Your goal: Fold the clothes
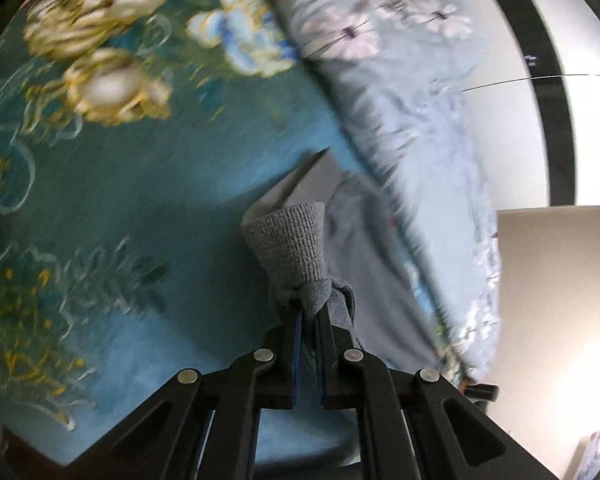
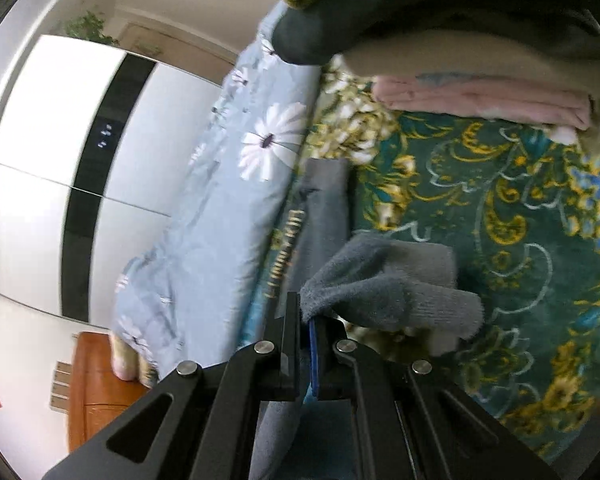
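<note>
Left wrist view: grey garment [image 1: 364, 240] lies on the bedspread beside the quilt, its ribbed cuff [image 1: 292, 248] lifted in the jaws; its long axis runs along the quilt's edge.
Left gripper [image 1: 308, 312]: closed tight on the bunched cuff end; cloth fills the gap between the blue pads.
Right wrist view: same grey garment [image 2: 324, 216] stretches away along the quilt's edge, yellow lettering [image 2: 284, 248] down one side.
Right gripper [image 2: 306, 316]: pinched shut on a fleecy grey fold [image 2: 380, 280] that drapes off to the right of the fingers.
Surface: teal floral bedspread [image 1: 120, 200], gold and white blooms, blurred.
Quilt: pale blue daisy-print quilt [image 2: 228, 184], rolled along the bedspread's edge.
Pile: folded pink cloth [image 2: 480, 100] under beige and dark layers near the bedspread's far edge.
Room: white wardrobe [image 2: 52, 152] with a dark vertical band; wooden cabinet [image 2: 96, 392] below it.
</note>
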